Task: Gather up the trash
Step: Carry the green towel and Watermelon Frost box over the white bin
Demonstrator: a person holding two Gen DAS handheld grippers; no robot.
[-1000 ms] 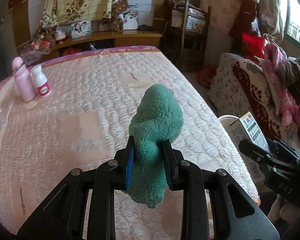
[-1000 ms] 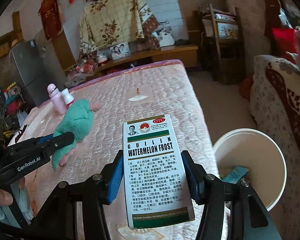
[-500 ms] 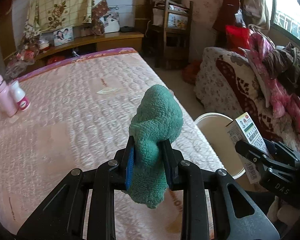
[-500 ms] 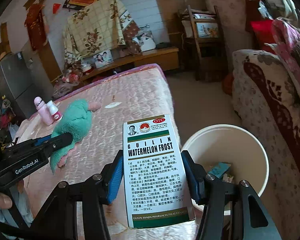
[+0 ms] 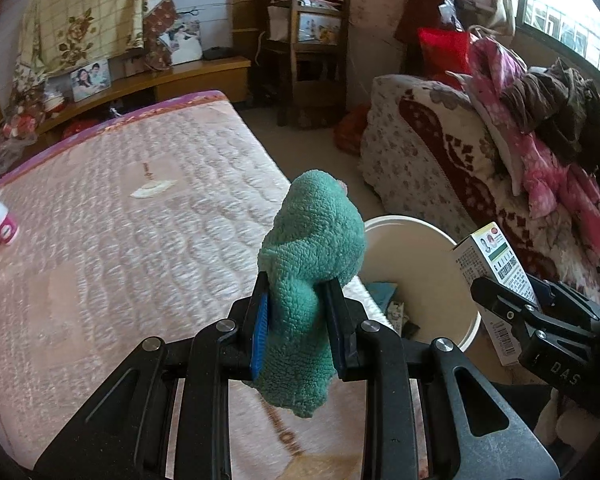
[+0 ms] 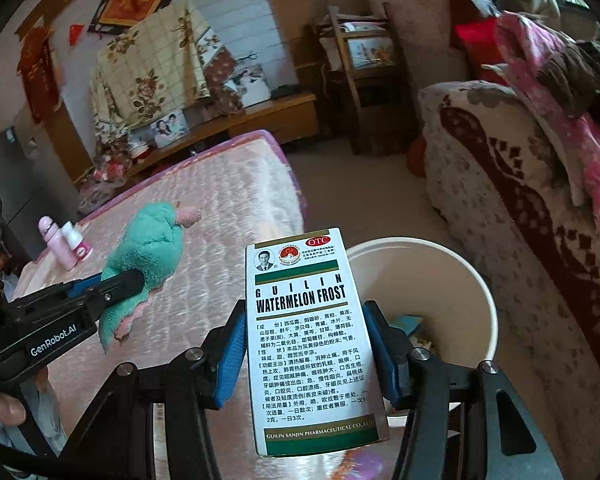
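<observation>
My left gripper [image 5: 298, 320] is shut on a green fuzzy cloth [image 5: 312, 248] with a pink underside and holds it above the bed's right edge, close to the white bucket [image 5: 428, 240]. It also shows in the right wrist view [image 6: 148, 252]. My right gripper [image 6: 308, 356] is shut on a white and green medicine box [image 6: 308, 332], upright, just left of the bucket [image 6: 452, 276]. The box also shows in the left wrist view [image 5: 496, 276]. Some trash lies in the bucket's bottom.
A pink quilted bed [image 5: 120, 240] fills the left. Two pink and white bottles [image 6: 64, 244] stand on its far left side. A patterned sofa [image 5: 480, 184] piled with clothes stands to the right of the bucket. A wooden shelf [image 5: 308, 48] stands behind.
Both grippers have moved right with their loads, toward the bucket. The bucket now shows larger and nearer in both views.
</observation>
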